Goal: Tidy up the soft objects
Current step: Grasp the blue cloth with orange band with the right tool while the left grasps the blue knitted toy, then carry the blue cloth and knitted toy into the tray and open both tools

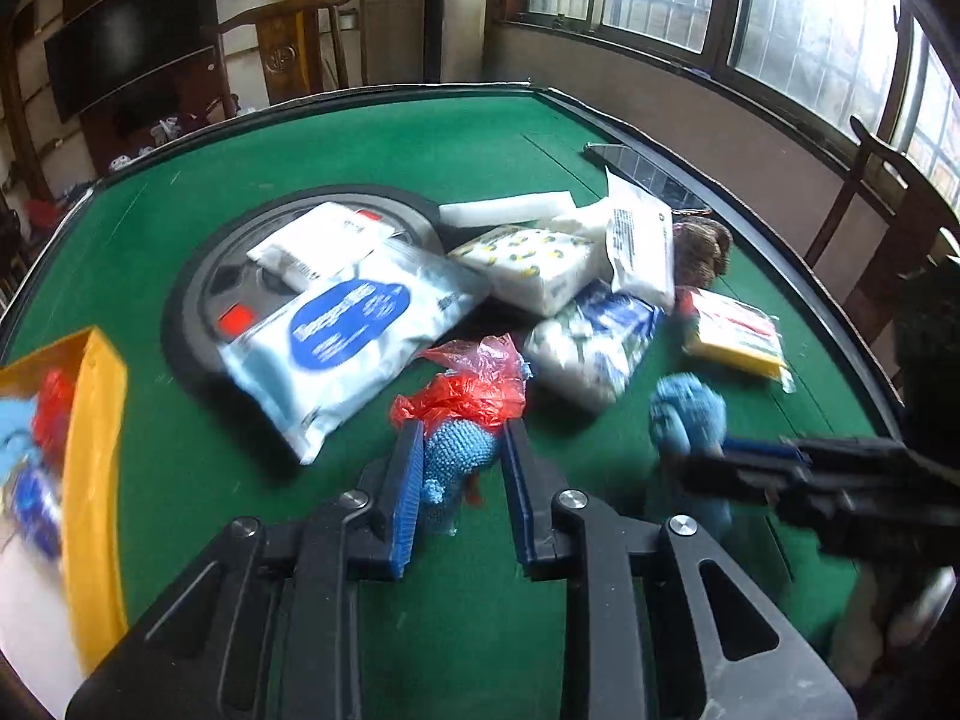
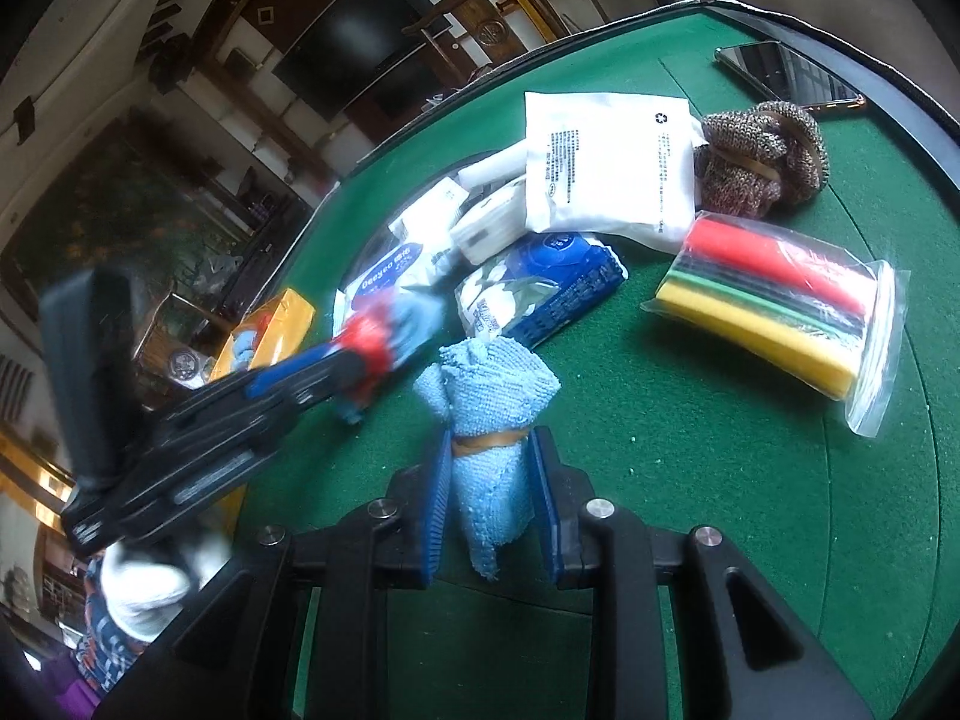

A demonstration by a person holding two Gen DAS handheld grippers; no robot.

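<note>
My left gripper (image 1: 459,438) is shut on a blue knitted cloth bundled with a red plastic bag (image 1: 462,420), held above the green table (image 1: 420,138). My right gripper (image 2: 492,450) is shut on a rolled light-blue towel (image 2: 492,414) tied with a rubber band. That towel also shows in the left wrist view (image 1: 687,414), with the right gripper (image 1: 690,462) on it. The left gripper (image 2: 384,354) shows blurred in the right wrist view, carrying its bundle. A yellow bin (image 1: 96,462) with blue and red soft things stands at the left.
A pile lies mid-table: a wet-wipes pack (image 1: 354,336), tissue packs (image 1: 540,264), a white pouch (image 2: 612,168), a blue patterned pack (image 2: 540,288), bagged coloured sponges (image 2: 774,312), a brown knit bundle (image 2: 762,156). A phone (image 2: 786,75) lies near the far edge. Wooden chairs surround the table.
</note>
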